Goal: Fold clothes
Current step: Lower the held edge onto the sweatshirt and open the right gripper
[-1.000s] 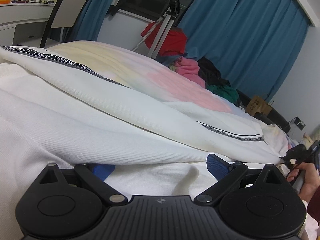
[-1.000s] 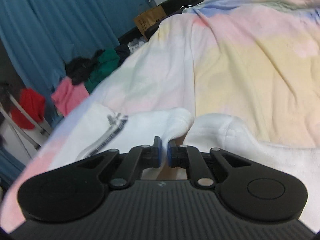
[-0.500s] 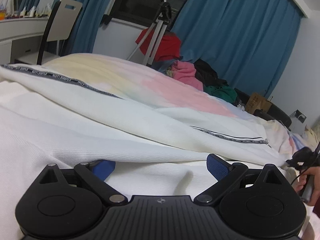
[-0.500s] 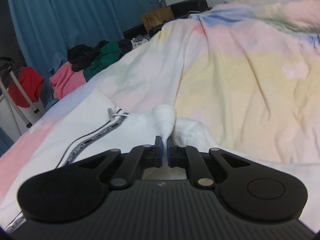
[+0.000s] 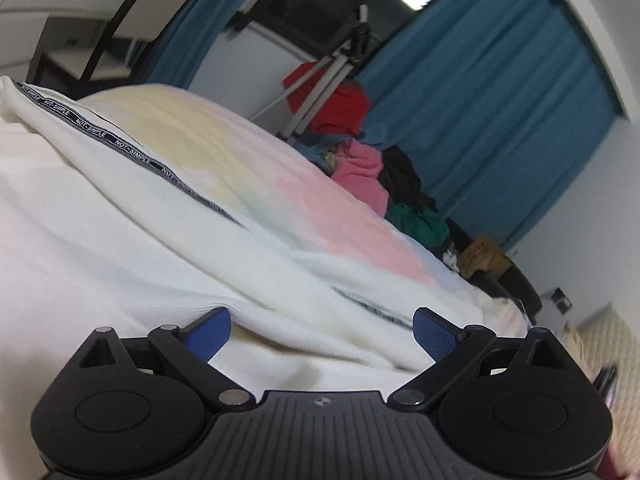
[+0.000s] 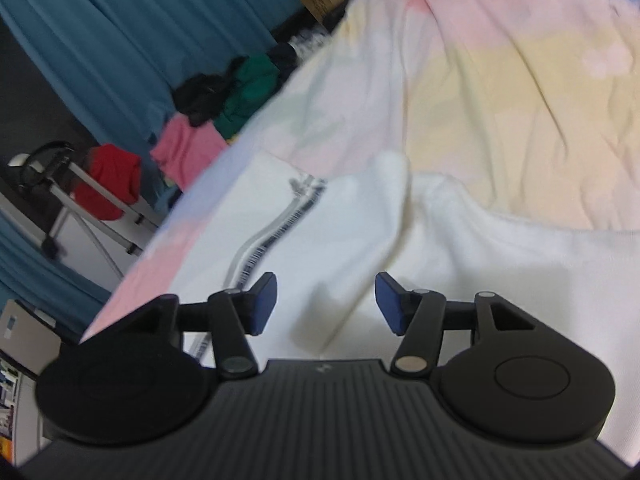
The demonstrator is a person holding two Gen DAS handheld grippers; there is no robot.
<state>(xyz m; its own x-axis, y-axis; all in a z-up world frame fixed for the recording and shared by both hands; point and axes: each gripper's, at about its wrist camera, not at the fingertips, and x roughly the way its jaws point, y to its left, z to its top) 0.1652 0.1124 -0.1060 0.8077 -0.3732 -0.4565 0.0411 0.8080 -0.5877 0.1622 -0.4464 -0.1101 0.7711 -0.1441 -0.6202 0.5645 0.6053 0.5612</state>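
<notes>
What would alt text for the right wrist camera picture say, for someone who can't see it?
A handheld right gripper, its blue-padded jaws just opened, hangs over a white garment with a black-and-white printed stripe, a fold of fabric between the pads but not pinched. The garment lies on a pastel bedspread; a pile of clothes and blue curtains sit behind.

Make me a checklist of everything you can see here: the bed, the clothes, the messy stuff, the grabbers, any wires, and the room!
Surface: bed with pastel bedspread.
Job's things: white garment with lettered black trim, lying on the bed.
Clutter: clothes pile, pink, black and green; red cloth on the tripod.
Grippers: left gripper open, empty; right gripper open, jaws just opened, fabric lying loose between them.
Cables: nothing seen.
Surroundings: blue curtains, chair, cardboard box.
</notes>
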